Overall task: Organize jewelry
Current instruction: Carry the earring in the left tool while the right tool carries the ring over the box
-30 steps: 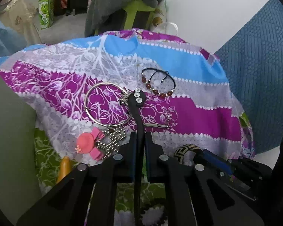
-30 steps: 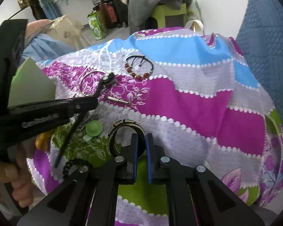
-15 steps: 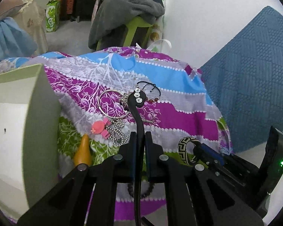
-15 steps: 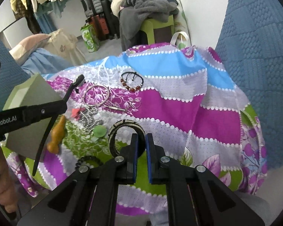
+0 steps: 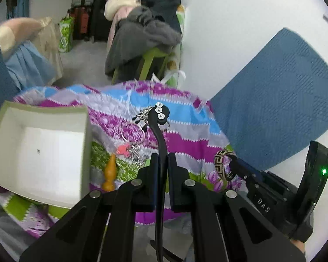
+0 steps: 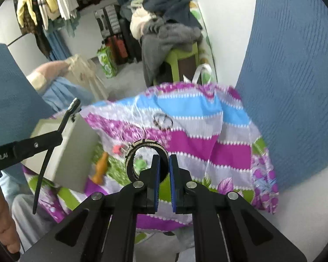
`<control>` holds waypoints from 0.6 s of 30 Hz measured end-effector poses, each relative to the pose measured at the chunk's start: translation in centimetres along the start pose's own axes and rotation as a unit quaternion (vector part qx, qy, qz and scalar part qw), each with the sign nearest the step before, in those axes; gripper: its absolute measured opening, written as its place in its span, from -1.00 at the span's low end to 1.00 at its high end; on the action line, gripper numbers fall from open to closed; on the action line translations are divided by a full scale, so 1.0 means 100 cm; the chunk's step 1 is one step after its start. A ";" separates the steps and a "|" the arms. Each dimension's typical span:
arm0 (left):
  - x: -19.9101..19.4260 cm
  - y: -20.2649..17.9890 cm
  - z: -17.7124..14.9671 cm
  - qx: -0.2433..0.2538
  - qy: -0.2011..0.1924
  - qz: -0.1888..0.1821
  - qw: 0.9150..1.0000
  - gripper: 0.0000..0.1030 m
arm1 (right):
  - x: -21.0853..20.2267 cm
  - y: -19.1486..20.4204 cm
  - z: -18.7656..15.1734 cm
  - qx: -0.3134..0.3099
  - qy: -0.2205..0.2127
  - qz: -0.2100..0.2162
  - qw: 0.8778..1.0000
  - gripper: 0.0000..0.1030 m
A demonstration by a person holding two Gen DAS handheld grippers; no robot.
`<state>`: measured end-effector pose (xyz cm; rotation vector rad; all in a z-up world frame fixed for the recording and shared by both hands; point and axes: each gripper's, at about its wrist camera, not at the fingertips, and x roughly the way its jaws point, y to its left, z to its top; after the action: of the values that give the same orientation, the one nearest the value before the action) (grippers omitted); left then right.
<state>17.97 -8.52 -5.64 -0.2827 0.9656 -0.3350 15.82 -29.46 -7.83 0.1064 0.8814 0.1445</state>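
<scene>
My left gripper [image 5: 163, 157] is shut on a long black hair clip [image 5: 159, 131] tipped with three small crystal flowers, held up above the colourful cloth [image 5: 185, 139]. To its right, my right gripper [image 5: 236, 166] is shut on the rim of a black-and-cream patterned bangle [image 5: 220, 166]. In the right wrist view the right gripper [image 6: 163, 159] pinches that bangle [image 6: 145, 141], which stands upright in front of the fingers. There the left gripper [image 6: 43, 140] carries the hair clip [image 6: 63, 126] at the left. An open white box [image 5: 50, 152] sits at the cloth's left end.
On the cloth lie a silver hoop [image 5: 132, 132], a pink piece [image 5: 123, 148], a bead chain [image 5: 137, 155], an orange piece [image 5: 110, 172] and a beaded bracelet [image 6: 163, 120]. A blue cushion [image 5: 273, 109] is at the right, a clothes-piled stool [image 6: 177, 50] beyond. A hand [image 6: 2, 224] grips the left tool.
Both grippers have risen well above the cloth, each keeping its item. The cloth's jewelry looks smaller and farther, and the white box has come into view at the left.
</scene>
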 end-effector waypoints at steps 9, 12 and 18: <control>-0.077 0.005 0.034 0.030 -0.064 0.010 0.997 -0.85 | -0.059 0.045 0.052 -0.019 -0.072 0.012 0.997 -0.89; -0.097 0.018 0.042 0.030 -0.078 0.015 0.996 -0.85 | -0.070 0.066 0.063 -0.028 -0.089 0.019 0.995 -0.89; -0.129 0.052 0.047 0.024 -0.098 0.027 0.995 -0.85 | -0.071 0.114 0.072 -0.050 -0.101 0.034 0.993 -0.89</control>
<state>15.92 1.78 4.58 -0.2396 0.7705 -0.2749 15.98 -19.63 3.82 0.0558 0.6673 0.2367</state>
